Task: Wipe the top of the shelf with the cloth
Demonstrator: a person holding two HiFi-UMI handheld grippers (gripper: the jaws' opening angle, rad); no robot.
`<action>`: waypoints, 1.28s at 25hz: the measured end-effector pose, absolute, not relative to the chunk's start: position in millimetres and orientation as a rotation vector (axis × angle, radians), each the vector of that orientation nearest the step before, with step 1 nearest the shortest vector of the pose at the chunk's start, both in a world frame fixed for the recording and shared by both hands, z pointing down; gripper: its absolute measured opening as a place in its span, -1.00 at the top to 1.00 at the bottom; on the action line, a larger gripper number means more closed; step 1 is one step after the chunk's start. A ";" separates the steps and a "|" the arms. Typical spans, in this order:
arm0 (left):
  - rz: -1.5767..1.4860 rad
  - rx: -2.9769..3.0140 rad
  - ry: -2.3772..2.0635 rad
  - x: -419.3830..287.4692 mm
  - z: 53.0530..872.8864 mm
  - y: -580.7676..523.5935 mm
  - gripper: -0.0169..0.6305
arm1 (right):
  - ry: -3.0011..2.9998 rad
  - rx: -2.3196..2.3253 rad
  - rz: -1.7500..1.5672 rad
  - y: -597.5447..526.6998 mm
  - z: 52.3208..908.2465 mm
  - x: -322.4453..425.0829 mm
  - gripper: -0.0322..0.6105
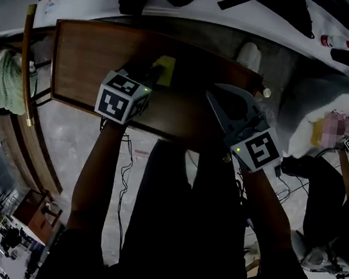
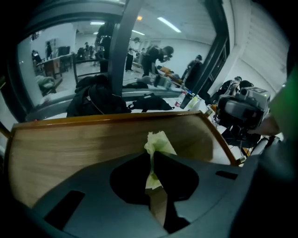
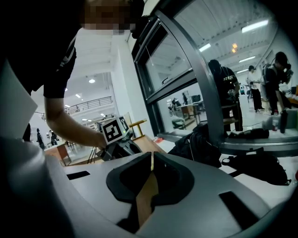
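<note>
Wooden shelf top (image 1: 87, 57) lies bare and open from its middle out to the left edge and rear rim. The left gripper (image 1: 152, 75) sits near the middle, its jaws clamped on the yellow-green cloth (image 1: 165, 66), which touches the wood. The right gripper (image 1: 212, 97) hangs over the shelf's right part, jaws pressed together with nothing between them.

Cloth (image 2: 158, 141): pale yellow-green, plain. Shelf (image 1: 87, 57) top: mid-brown wood grain with a lighter edge trim. Left gripper (image 2: 152, 155) and right gripper (image 3: 152, 160): grey bodies, black jaw recesses, black-and-white square-marker cubes.
</note>
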State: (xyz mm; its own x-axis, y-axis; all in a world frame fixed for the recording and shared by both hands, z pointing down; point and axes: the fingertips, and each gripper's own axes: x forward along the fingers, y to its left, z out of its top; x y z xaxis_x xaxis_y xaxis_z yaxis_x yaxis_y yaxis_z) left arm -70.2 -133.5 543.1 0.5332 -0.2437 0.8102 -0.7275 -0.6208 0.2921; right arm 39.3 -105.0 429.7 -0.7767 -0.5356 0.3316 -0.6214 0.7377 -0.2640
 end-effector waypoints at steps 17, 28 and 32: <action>1.061 2.034 -1.029 -254.0 553.5 -174.7 0.85 | -2.752 0.814 0.473 -116.2 438.6 -48.3 0.82; 1.130 1.896 -1.240 -362.8 555.1 -201.7 0.85 | -2.757 0.741 0.462 -112.4 441.2 -75.2 0.82; 1.194 1.840 -1.293 -388.5 555.4 -204.4 0.85 | -2.744 0.755 0.463 -111.9 439.6 -69.0 0.82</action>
State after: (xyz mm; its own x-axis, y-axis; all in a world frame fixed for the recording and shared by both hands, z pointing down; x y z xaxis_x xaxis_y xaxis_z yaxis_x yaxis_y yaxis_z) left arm -388.5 -204.4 555.4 0.1265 -0.4076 0.9043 -0.9337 -0.3567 -0.0302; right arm -69.0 -111.9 439.6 -0.8319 -0.4491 0.3258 -0.5311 0.8145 -0.2335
